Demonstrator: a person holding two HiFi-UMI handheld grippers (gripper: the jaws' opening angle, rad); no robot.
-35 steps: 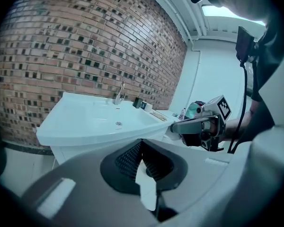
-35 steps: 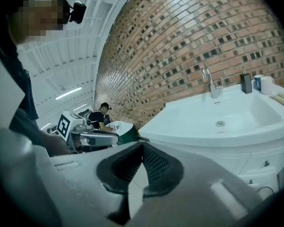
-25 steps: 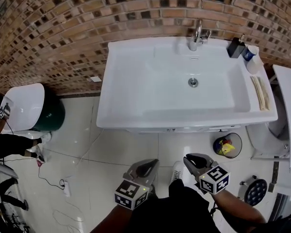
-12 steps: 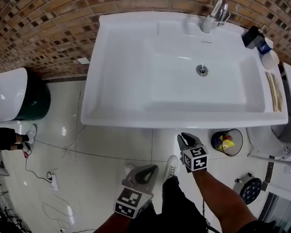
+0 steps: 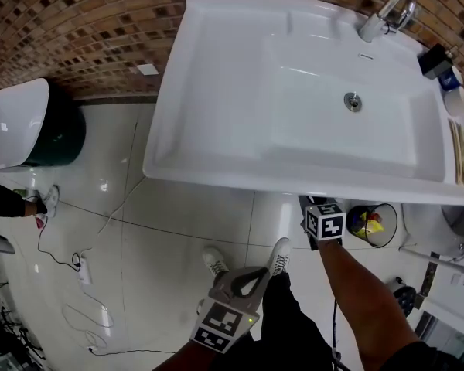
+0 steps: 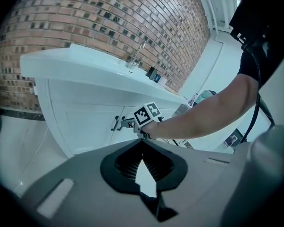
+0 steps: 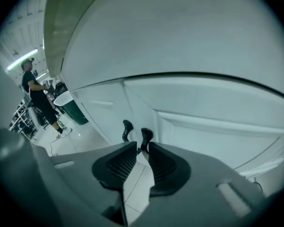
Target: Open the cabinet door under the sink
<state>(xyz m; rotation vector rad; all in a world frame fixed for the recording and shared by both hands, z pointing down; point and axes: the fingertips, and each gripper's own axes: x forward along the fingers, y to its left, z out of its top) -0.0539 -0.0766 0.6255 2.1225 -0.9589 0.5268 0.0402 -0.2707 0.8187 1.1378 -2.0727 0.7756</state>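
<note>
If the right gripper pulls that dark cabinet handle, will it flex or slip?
Probably rigid: the handle looks like a solid bar fixed to the white door. Its smooth, rounded surface might slip in the right gripper, though the ribbed pads should help.

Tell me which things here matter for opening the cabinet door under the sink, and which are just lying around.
For the job:
right gripper, open at the door handle
cabinet door
sink

Lying about:
left gripper, shut, empty
waste bin
power strip
tap
</note>
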